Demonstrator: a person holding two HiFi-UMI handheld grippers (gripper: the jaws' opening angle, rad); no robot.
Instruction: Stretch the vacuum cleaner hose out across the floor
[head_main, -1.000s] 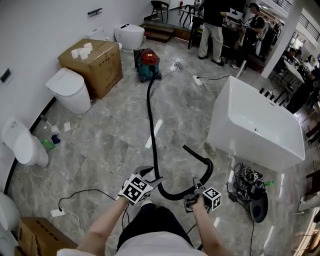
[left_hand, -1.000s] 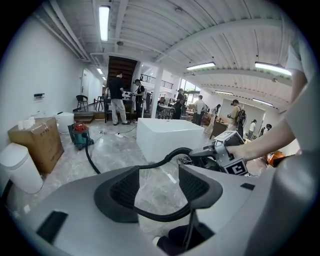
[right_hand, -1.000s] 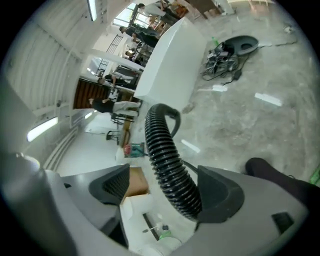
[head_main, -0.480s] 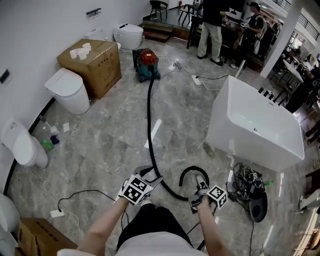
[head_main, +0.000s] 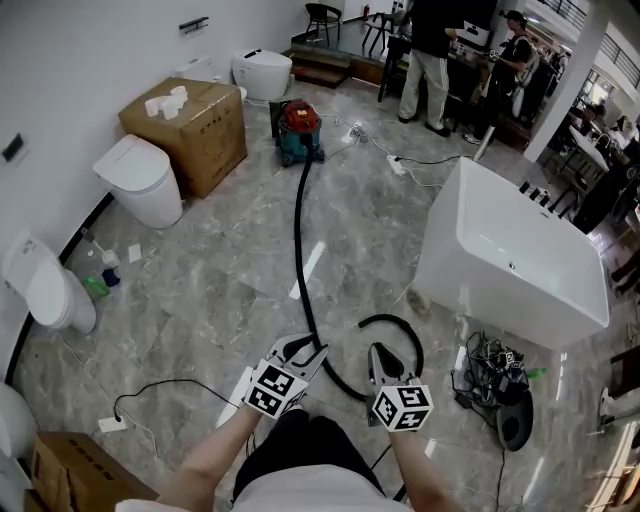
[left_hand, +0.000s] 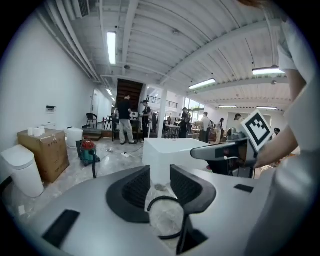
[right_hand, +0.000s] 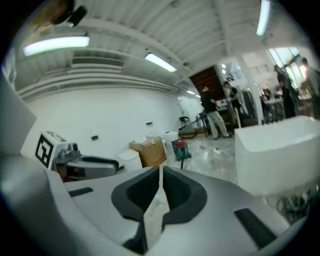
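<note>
The red and teal vacuum cleaner (head_main: 299, 128) stands at the far end of the floor. Its black hose (head_main: 298, 240) runs straight toward me, bends right at my feet and curls into a small loop (head_main: 392, 322). My left gripper (head_main: 305, 350) hovers just left of the hose. Its jaws are closing, still apart, with nothing between the pads (left_hand: 160, 175); the hose loop shows on the floor through the gap. My right gripper (head_main: 380, 357) is above the loop, its jaws closing to a thin slit with nothing between them (right_hand: 160, 172).
A white bathtub (head_main: 510, 255) stands to the right, with a tangle of cables (head_main: 495, 365) at its near corner. A cardboard box (head_main: 195, 125) and toilets (head_main: 140, 180) line the left wall. A thin cord (head_main: 160, 385) lies at the left. People (head_main: 430, 50) stand at the back.
The hose's near end has curled from a wide bend into a tight loop. My right gripper has drawn back toward me and its jaws have come together. The left gripper has barely moved.
</note>
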